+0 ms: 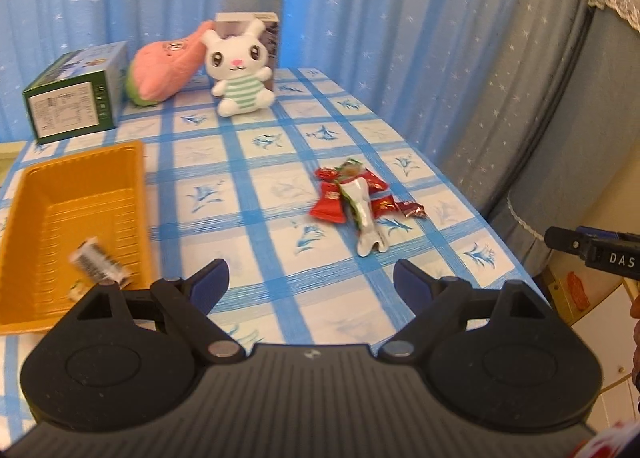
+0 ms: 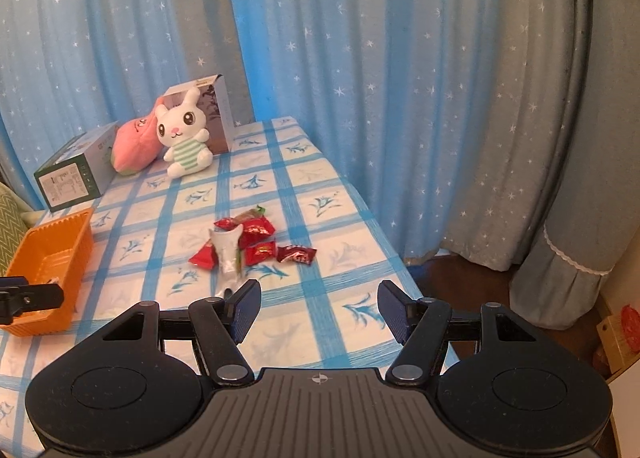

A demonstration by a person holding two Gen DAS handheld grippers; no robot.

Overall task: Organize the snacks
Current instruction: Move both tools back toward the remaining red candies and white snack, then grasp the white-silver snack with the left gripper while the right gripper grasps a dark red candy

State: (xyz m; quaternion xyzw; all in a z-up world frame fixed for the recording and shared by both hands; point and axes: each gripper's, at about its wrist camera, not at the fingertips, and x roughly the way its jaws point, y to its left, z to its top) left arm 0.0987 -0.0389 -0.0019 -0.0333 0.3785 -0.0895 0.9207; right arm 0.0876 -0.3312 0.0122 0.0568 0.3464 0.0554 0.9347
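Red wrappers mark the snacks (image 2: 248,248): a small heap lies mid-counter on the blue checked cloth (image 2: 320,298), with one long white packet (image 1: 366,213) across it and a dark red sweet (image 2: 297,254) just to the heap's right. An orange tray (image 1: 60,217) sits at the counter's left edge and already holds a barcoded packet (image 1: 100,268) near its front wall. A green box (image 1: 76,97), a pink plush (image 1: 168,69) and a toy rabbit (image 1: 240,73) stand at the far end, well apart from the heap.

Both tools are empty. The left tool (image 1: 310,286) has its jaws wide apart, hovering between tray and heap. The right tool (image 2: 320,312) is partly apart, just short of the heap.

The step in hand looks like fetching the next snack for the tray. To do it well, I would pick a piece at the heap's edge, such as the dark red sweet or the white packet's near end, come down with the pads straddling it, and close on the wrapper's body, not its crimped tail. Sliding a pad under the pile risks scattering the rest.
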